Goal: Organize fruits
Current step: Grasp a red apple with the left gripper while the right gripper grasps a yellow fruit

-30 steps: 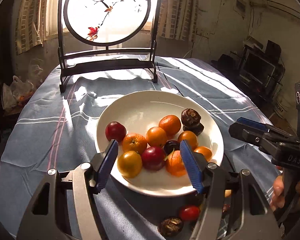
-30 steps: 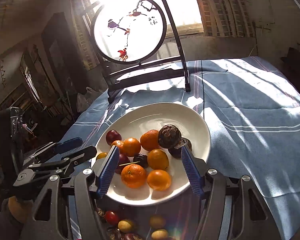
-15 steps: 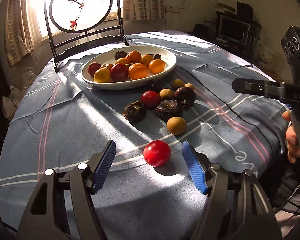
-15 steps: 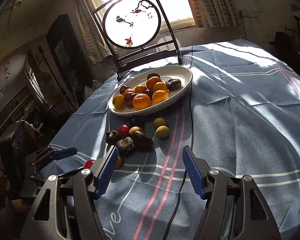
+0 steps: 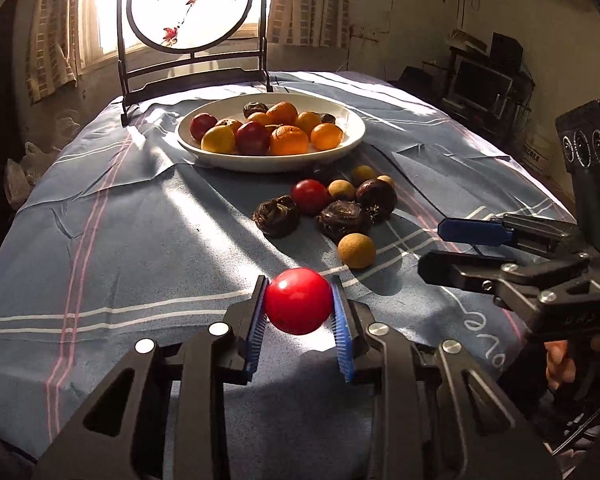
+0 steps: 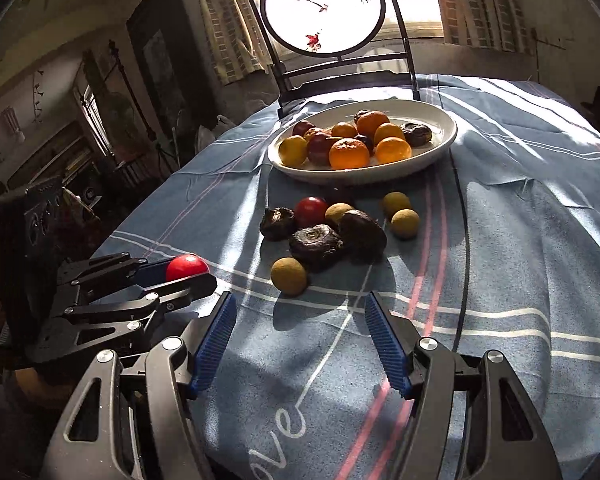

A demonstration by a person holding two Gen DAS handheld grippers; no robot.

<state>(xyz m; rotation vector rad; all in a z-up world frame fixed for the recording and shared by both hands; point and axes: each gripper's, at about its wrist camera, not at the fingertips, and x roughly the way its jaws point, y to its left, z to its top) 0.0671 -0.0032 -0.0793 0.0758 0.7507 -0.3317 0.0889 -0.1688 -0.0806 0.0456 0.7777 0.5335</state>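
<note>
Left gripper: the left gripper [image 5: 299,307] is closed on a red fruit [image 5: 298,305], one blue pad pressing each side; from the right wrist view it shows as black linkage [image 6: 172,280] with the red fruit [image 6: 187,267] peeking above it.
Red fruit position: gripped right at the fingertips, over the near part of the worktop; whether it touches the blue cloth [image 5: 140,232] cannot be told.
Right gripper: the right gripper [image 6: 300,332] has its jaws wide apart with nothing between them, only cloth below; in the left wrist view it sits at the right edge [image 5: 452,248], well apart from the red fruit.
Loose fruit: a cluster lies on the cloth between the grippers and the plate, made up of a second red fruit [image 5: 309,196], three dark wrinkled fruits [image 5: 344,219] and several small tan round fruits; the nearest tan one [image 5: 356,251] lies just beyond the held fruit, to its right.
Plate: a white plate [image 5: 228,162] stands farther back, holding oranges [image 5: 289,141], a yellow fruit, dark red fruits and dark wrinkled ones.
Backdrop: a round painted screen [image 5: 188,4] in a black stand rises behind the plate, in front of a bright window.
</note>
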